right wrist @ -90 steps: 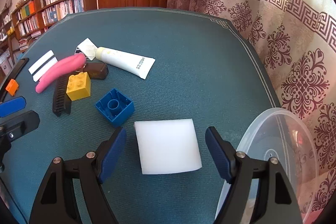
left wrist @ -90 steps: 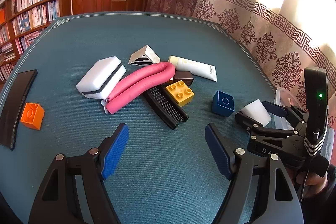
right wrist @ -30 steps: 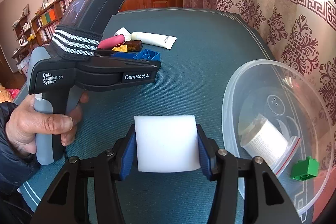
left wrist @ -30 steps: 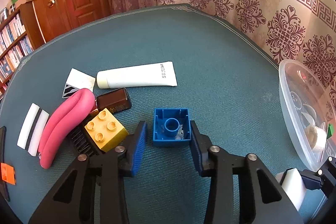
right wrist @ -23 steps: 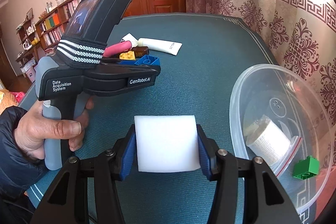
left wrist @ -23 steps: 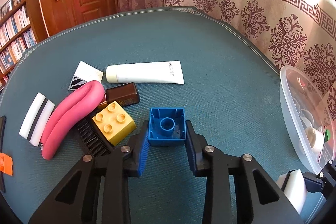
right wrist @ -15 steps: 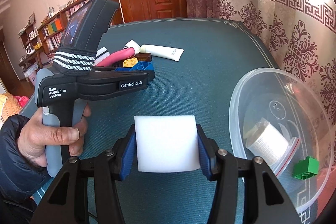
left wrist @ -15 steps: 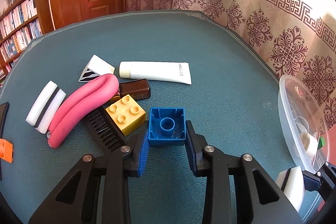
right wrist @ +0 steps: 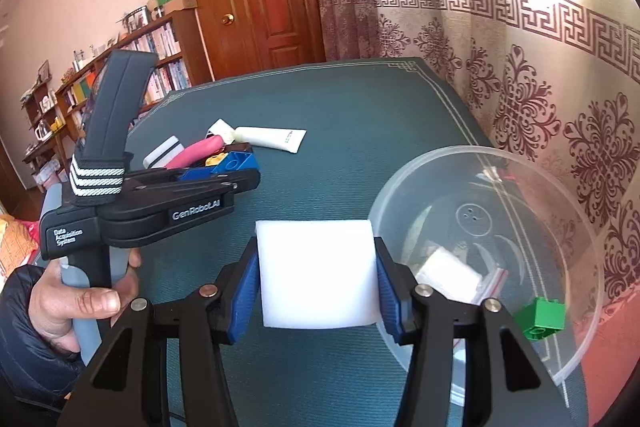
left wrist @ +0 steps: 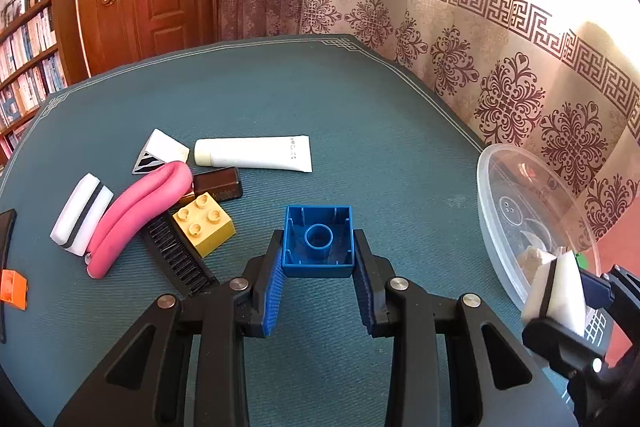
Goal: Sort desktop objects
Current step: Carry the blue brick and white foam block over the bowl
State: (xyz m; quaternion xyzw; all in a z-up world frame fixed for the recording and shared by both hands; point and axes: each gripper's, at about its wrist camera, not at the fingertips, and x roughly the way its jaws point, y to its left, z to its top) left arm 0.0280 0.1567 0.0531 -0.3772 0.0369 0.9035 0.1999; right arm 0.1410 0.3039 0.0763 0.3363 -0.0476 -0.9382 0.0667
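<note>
My left gripper (left wrist: pixel 319 279) is shut on a blue brick (left wrist: pixel 319 241), hollow side up, held above the teal table. My right gripper (right wrist: pixel 316 291) is shut on a white sponge block (right wrist: pixel 316 273) and holds it just left of a clear plastic bowl (right wrist: pixel 576 235). The bowl holds a green brick (right wrist: pixel 541 317) and a white bagged item (right wrist: pixel 448 275). In the left wrist view the bowl (left wrist: pixel 492 211) is at the right, with the right gripper and its sponge (left wrist: pixel 568 291) at its near rim. The left gripper and blue brick (right wrist: pixel 236 162) show in the right wrist view.
On the table's left lie a yellow brick (left wrist: pixel 203 224), a black comb (left wrist: pixel 178 263), a pink foam roller (left wrist: pixel 136 211), a brown case (left wrist: pixel 218 183), a white tube (left wrist: pixel 254 153), a white-and-black sponge (left wrist: pixel 80 213), a triangular box (left wrist: pixel 160 151) and an orange brick (left wrist: pixel 12 287).
The left gripper closed on the blue brick and lifted it off the table. The right gripper raised the white sponge and moved it toward the bowl.
</note>
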